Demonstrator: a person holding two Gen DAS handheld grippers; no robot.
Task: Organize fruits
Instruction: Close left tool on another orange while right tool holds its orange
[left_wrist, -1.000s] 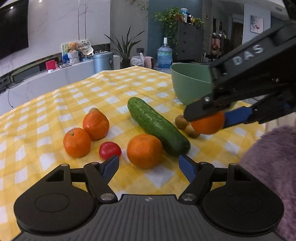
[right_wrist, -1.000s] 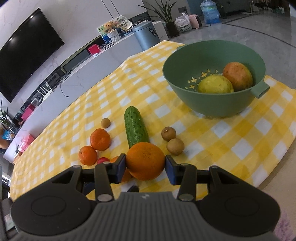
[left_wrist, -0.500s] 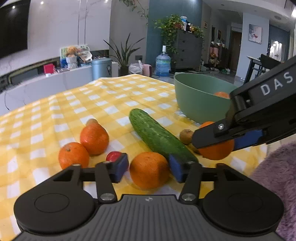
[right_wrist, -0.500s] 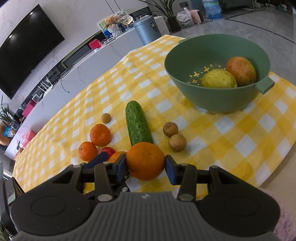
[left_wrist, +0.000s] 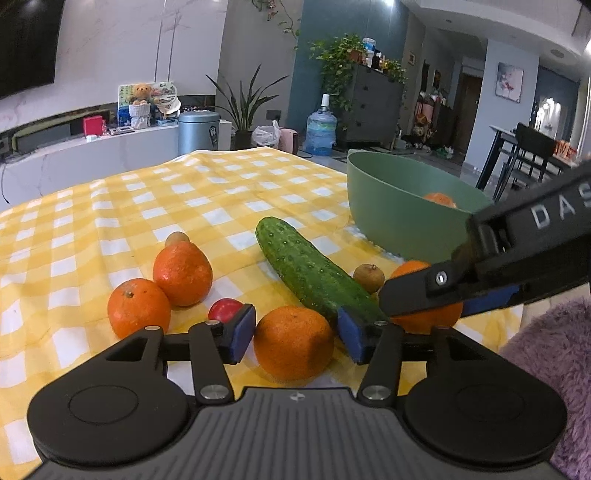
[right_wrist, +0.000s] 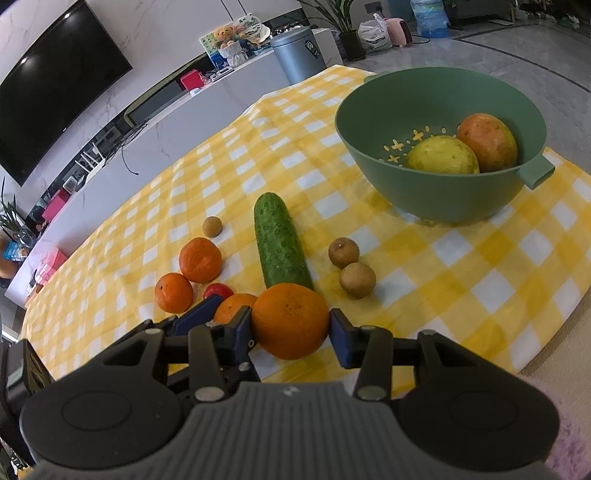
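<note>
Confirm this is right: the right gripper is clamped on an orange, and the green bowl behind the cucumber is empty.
Not quite. The green bowl is not empty: the right wrist view shows a yellow fruit and a reddish-orange fruit in it. The rest stands: the right gripper is clamped on an orange, and the bowl sits behind the cucumber.

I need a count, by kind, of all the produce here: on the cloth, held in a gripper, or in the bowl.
Oranges: 4
Small brown fruits: 3
Cucumber: 1
Small red fruit: 1
Large fruits in the green bowl: 2
Total: 11
</note>
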